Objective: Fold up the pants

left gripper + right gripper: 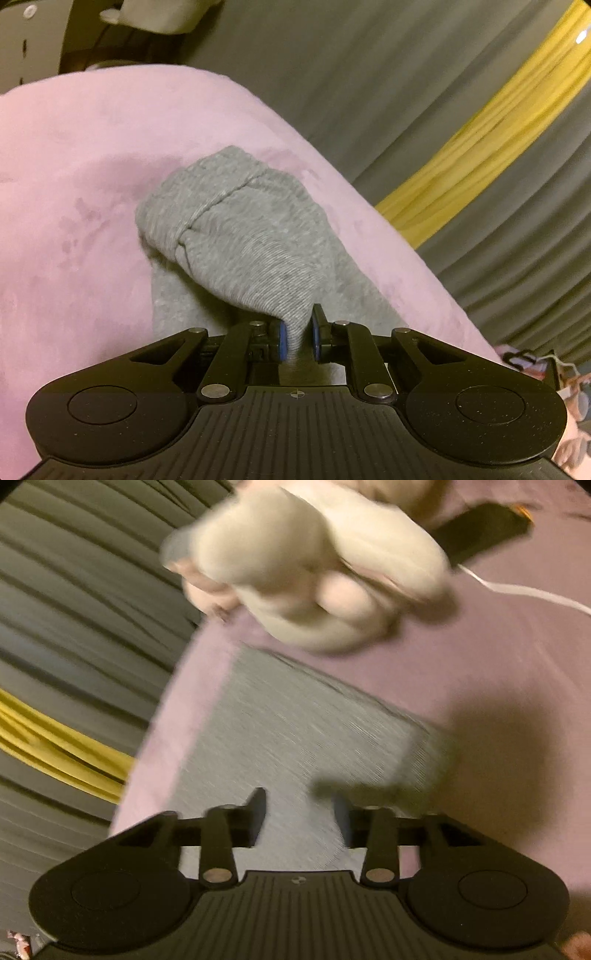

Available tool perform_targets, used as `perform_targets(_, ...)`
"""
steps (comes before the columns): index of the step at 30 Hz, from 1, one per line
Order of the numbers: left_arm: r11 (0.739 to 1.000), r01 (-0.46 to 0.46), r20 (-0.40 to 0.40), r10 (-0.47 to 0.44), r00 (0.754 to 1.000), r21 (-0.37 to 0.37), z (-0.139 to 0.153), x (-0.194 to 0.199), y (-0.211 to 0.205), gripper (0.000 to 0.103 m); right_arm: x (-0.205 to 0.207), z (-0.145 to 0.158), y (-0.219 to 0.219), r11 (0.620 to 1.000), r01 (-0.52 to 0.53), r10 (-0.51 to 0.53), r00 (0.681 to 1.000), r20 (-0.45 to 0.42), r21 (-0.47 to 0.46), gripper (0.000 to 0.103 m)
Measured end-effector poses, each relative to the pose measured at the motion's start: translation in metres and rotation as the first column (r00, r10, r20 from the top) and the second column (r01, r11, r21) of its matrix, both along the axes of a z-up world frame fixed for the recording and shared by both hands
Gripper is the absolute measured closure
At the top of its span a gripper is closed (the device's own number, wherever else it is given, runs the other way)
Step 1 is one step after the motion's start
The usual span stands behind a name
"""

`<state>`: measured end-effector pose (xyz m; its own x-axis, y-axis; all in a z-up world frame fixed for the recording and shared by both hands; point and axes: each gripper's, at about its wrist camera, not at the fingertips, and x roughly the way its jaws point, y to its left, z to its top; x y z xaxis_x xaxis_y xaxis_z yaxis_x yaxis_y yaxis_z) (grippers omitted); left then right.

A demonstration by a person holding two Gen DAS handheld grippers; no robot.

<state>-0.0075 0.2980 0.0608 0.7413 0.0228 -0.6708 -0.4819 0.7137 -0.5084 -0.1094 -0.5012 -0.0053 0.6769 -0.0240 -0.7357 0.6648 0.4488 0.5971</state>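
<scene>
The grey knit pants (236, 229) lie on a pink blanket (74, 184). In the left wrist view a bunched fold of them, with a hem seam showing, rises off the blanket. My left gripper (298, 332) is shut on that fold, the cloth pinched between its blue pads. In the right wrist view, which is blurred, a flat part of the pants (295, 731) lies near the blanket's edge. My right gripper (300, 812) hovers over it, open, its jaws apart with no cloth pinched between them.
A cream plush toy (306, 565) lies on the blanket just beyond the pants. Behind it are a black flat object (480, 528) and a white cable (517, 589). Grey curtains with a yellow band (480, 147) hang past the blanket's edge.
</scene>
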Motion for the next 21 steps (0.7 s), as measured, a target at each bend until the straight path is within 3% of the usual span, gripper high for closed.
perform_targets(4,1.0,-0.011,-0.004,0.011,1.0,-0.019,-0.002,0.011,-0.002,0.088,-0.002,-0.018,-0.006,0.999,0.035,-0.034,0.998,-0.056,0.022,0.062)
perform_targets(9,1.0,-0.005,-0.009,0.004,1.0,-0.021,-0.003,0.011,0.001,0.088,0.001,-0.032,-0.01,0.998,0.062,-0.061,0.998,-0.016,0.023,0.062)
perform_targets(10,1.0,-0.005,-0.012,0.005,1.0,-0.027,-0.005,0.013,0.001,0.088,0.002,-0.033,-0.01,0.998,0.06,-0.06,0.998,0.005,0.019,0.064)
perform_targets(11,0.999,-0.007,-0.012,0.006,1.0,-0.032,-0.006,0.013,0.002,0.088,0.001,-0.032,-0.008,0.998,0.06,-0.061,0.998,0.016,0.014,0.076)
perform_targets(12,0.999,-0.009,-0.011,0.008,1.0,-0.036,-0.006,0.013,0.002,0.088,0.001,-0.031,-0.007,0.998,0.061,-0.061,0.998,0.025,0.003,0.08)
perform_targets(15,0.999,-0.008,-0.011,0.008,1.0,-0.039,-0.005,0.01,0.003,0.088,-0.007,-0.027,-0.007,0.997,0.075,-0.075,0.996,0.054,0.007,0.084)
perform_targets(19,0.999,-0.006,-0.014,0.006,1.0,-0.038,-0.006,0.012,0.003,0.088,-0.018,-0.021,-0.014,0.993,0.117,-0.117,0.991,0.06,0.017,0.081)
perform_targets(21,0.999,-0.009,-0.017,0.009,1.0,-0.04,-0.007,0.013,0.002,0.088,-0.021,-0.02,-0.015,0.993,0.114,-0.114,0.993,0.036,0.006,0.07)
